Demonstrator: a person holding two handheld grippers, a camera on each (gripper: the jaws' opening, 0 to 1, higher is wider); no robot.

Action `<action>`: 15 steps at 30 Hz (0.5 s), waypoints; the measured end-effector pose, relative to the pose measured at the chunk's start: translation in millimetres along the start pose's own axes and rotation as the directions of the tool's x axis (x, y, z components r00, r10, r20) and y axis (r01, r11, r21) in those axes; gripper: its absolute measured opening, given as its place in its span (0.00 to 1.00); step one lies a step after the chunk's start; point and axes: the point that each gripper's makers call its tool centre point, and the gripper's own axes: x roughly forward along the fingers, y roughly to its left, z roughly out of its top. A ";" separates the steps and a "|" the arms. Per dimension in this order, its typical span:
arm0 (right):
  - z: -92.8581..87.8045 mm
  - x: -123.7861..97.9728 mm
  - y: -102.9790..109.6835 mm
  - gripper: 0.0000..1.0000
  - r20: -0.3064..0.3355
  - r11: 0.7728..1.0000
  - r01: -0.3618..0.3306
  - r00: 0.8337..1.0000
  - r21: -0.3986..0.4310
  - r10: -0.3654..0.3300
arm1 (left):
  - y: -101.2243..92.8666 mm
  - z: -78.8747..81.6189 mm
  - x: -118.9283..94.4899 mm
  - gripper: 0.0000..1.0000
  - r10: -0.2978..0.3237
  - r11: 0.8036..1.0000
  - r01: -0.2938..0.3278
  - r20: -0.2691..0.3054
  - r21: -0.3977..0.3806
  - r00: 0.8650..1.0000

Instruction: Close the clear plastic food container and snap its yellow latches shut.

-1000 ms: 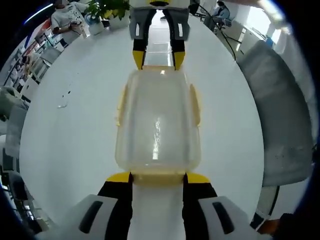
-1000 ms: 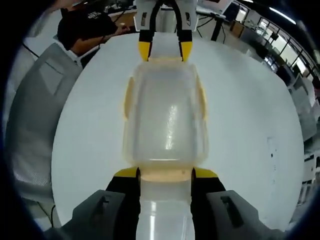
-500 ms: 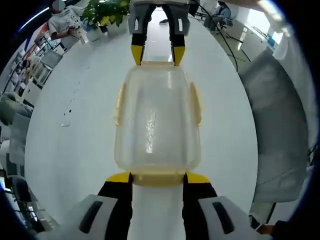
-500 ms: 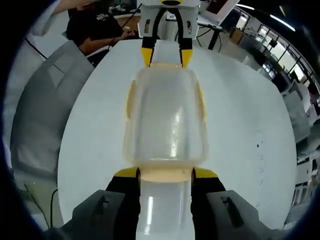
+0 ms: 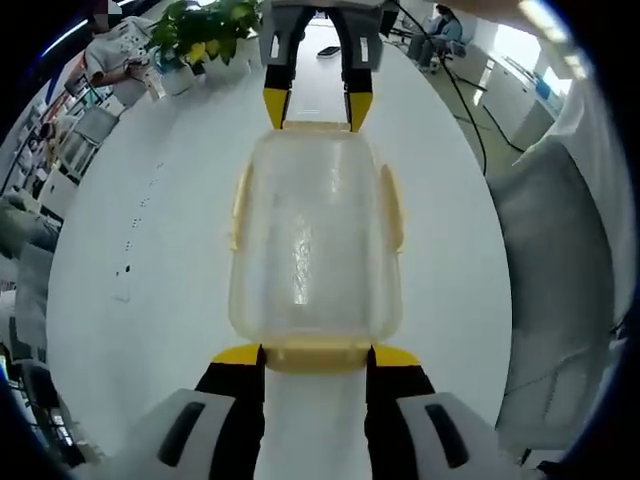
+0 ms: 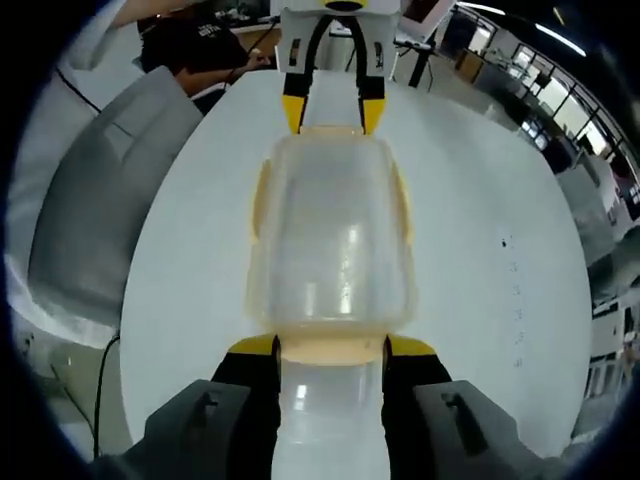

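The clear plastic food container [image 5: 315, 240] is held between both grippers above the white table, lid on. My left gripper [image 5: 315, 358] is shut on its near end latch, and the right gripper [image 5: 312, 108] grips the far end. In the right gripper view the same container [image 6: 332, 240] runs away from my right gripper [image 6: 332, 350], which is shut on its near end latch, toward the left gripper [image 6: 332, 112] at the far end. Yellow side latches [image 5: 392, 205] [image 6: 260, 200] lie along the container's long sides.
The round white table [image 5: 130, 260] [image 6: 480, 300] lies below. A grey chair back [image 5: 555, 280] [image 6: 90, 210] stands at its edge. A potted plant [image 5: 205, 25] sits at the far side. A person in dark clothes [image 6: 195, 45] sits beyond the table. A cable [image 6: 100, 400] hangs by the chair.
The table, chair and plant have swung round behind the container in both views. The container keeps its place between the two grippers, and both grips are unchanged.
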 end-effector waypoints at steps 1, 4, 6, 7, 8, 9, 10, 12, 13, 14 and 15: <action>-2.2 -0.8 -0.1 0.35 -0.001 1.000 0.000 1.000 0.000 0.000 | -0.1 5.4 2.2 0.33 -0.004 1.000 0.004 0.004 -0.003 1.000; -15.7 -5.3 1.2 0.35 -0.007 1.000 -0.005 1.000 0.009 0.005 | -0.6 15.9 6.6 0.33 -0.011 1.000 0.011 0.001 -0.001 1.000; -23.8 -7.6 1.6 0.35 -0.009 1.000 -0.006 1.000 0.015 0.006 | 0.1 23.7 9.7 0.33 -0.015 1.000 0.015 -0.005 0.005 1.000; -27.1 -8.9 1.7 0.35 -0.009 1.000 -0.007 1.000 0.018 0.007 | 0.4 28.3 11.6 0.33 -0.017 1.000 0.017 -0.007 0.007 1.000; -30.3 -10.2 1.9 0.35 -0.009 1.000 -0.007 1.000 0.020 0.007 | 0.5 31.5 13.1 0.33 -0.017 1.000 0.017 -0.010 0.011 1.000; -35.0 -11.9 1.6 0.35 -0.007 1.000 -0.005 1.000 0.023 0.005 | 0.7 35.4 15.2 0.33 -0.016 1.000 0.016 -0.012 0.015 1.000; -38.2 -12.7 2.1 0.35 -0.003 1.000 -0.006 1.000 0.026 0.006 | 1.0 38.3 16.8 0.33 -0.017 1.000 0.018 -0.014 0.019 1.000; -46.3 -14.1 3.2 0.35 -0.003 0.999 -0.008 1.000 0.034 0.009 | 1.3 45.6 20.1 0.33 -0.021 1.000 0.021 -0.009 0.020 1.000; -51.4 -14.9 3.9 0.35 -0.005 0.999 -0.009 1.000 0.038 0.010 | 1.1 48.6 21.6 0.33 -0.023 1.000 0.023 -0.007 0.019 1.000; -54.3 -15.6 4.7 0.35 -0.005 0.999 -0.012 1.000 0.039 0.012 | 0.0 53.0 24.4 0.33 -0.026 0.999 0.026 -0.008 0.021 1.000; -58.8 -16.2 6.3 0.35 -0.006 0.999 -0.019 1.000 0.045 0.019 | -0.8 55.3 26.3 0.33 -0.029 0.999 0.029 -0.010 0.022 1.000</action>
